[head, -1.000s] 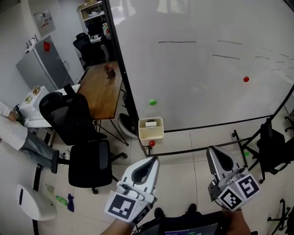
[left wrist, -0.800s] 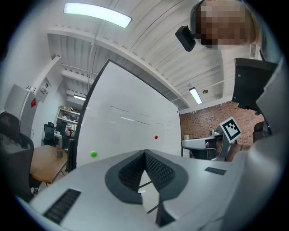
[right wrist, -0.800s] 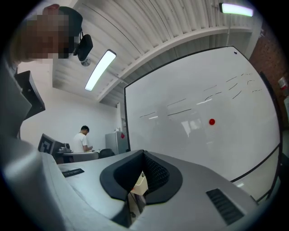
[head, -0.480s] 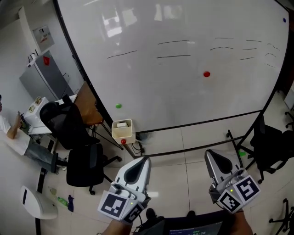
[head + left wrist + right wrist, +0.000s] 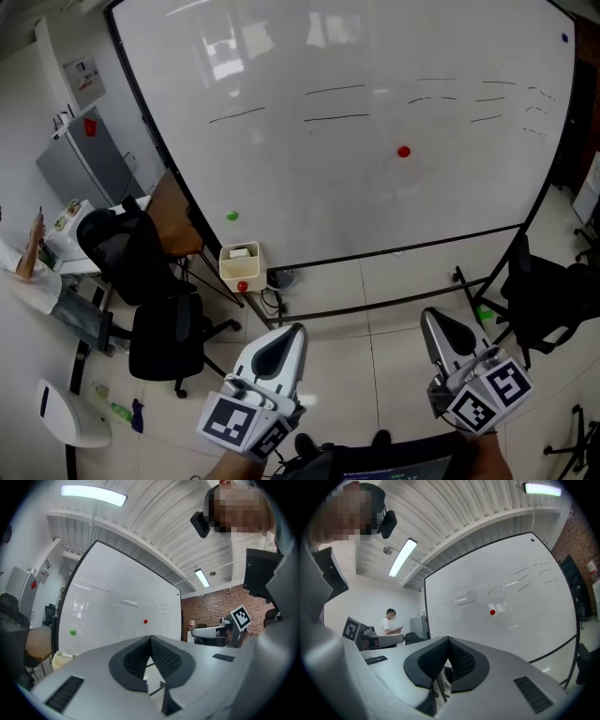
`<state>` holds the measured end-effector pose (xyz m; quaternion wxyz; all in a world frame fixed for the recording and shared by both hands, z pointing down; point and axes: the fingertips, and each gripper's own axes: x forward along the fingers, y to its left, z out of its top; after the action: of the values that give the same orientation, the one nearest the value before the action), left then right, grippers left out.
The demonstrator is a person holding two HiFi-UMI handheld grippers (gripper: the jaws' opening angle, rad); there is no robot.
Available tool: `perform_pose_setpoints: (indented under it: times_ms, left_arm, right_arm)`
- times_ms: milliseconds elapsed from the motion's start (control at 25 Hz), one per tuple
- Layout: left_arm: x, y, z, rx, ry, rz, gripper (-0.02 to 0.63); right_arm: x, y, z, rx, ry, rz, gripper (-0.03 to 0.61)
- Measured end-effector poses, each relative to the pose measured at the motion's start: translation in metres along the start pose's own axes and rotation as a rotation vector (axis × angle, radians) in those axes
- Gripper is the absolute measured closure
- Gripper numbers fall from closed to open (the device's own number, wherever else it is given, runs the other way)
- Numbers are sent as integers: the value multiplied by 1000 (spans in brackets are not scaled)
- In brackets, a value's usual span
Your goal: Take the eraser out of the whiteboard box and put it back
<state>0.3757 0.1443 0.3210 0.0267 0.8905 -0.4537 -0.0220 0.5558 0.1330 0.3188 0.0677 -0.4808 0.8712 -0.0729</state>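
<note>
At the far left of the head view a seated person (image 5: 28, 272) is by a grey fridge (image 5: 80, 159), with black office chairs (image 5: 141, 258) and a wooden table (image 5: 173, 220) next along. The whiteboard box (image 5: 239, 264) hangs at the lower left corner of the whiteboard (image 5: 375, 187). The eraser (image 5: 241, 252) lies inside it, well apart from both your tools. A green magnet (image 5: 232, 216) sits above the box and a red magnet (image 5: 403, 151) sits mid-board.

Your left gripper (image 5: 292, 328) has its jaws clenched together on nothing, and so does your right gripper (image 5: 433, 317).

Only the left gripper view shows a brick wall (image 5: 211, 609) to the right of the board. It also catches the box from the side. Only the right gripper view shows a standing person (image 5: 391, 620) looking down at something in their hands.

The board carries thin dark strokes that spell nothing legible. The sheet on the wall (image 5: 86, 80) is too small to read.
</note>
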Motion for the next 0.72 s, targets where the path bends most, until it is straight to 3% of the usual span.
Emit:
perform_pose_setpoints:
  times_ms: [360,720]
  left_arm:
    - [-29,19,13,32,-8,5,591]
    - [-36,20,12,14,-15,9,591]
  right_arm:
    - [12,39,0,-19,11,0,569]
    - [11,46,0,-32,13,2,569]
